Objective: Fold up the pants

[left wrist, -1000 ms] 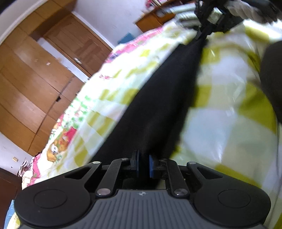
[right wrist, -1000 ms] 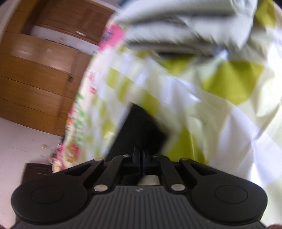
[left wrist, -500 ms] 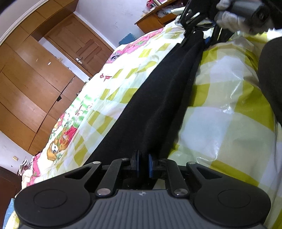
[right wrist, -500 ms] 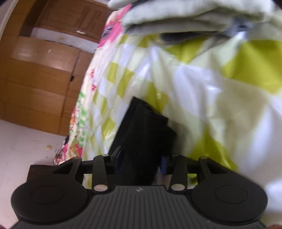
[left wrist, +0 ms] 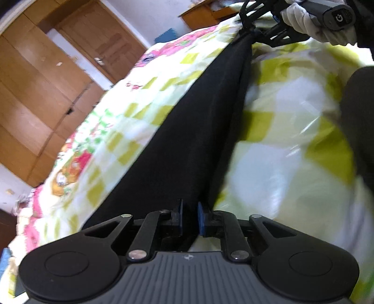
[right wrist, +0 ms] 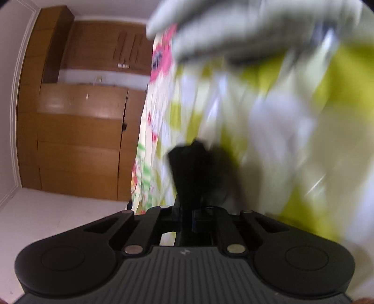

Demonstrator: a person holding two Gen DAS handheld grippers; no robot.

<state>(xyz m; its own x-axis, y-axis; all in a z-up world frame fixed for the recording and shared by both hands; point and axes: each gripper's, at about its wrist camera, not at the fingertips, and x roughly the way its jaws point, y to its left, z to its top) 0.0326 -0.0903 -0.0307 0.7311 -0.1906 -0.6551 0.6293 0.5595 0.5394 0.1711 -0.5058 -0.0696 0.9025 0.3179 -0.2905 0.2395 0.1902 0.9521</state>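
Black pants (left wrist: 198, 121) lie stretched in a long strip across the checked quilt (left wrist: 280, 145). In the left wrist view, my left gripper (left wrist: 189, 217) is shut on the near end, with black cloth pinched between its blue pads. At the far end, my right gripper (left wrist: 247, 35) clamps the other end, held by a white-gloved hand (left wrist: 301, 18). The right wrist view is blurred. There, the right gripper (right wrist: 187, 217) is shut on a bunched end of the pants (right wrist: 191, 173), and a gloved hand (right wrist: 233, 28) shows above it.
The quilt (right wrist: 292, 131) has yellow-green squares and pink cartoon prints. A wooden wardrobe (left wrist: 30, 98) and a door (left wrist: 105, 44) stand beyond the bed's left edge, over pale floor (right wrist: 58, 215). A dark rounded shape (left wrist: 360, 117) sits at the right edge.
The right gripper's jaws stood apart around the cloth half a second ago and are now shut on it; its view has rolled. The left gripper has kept its grip and barely moved.
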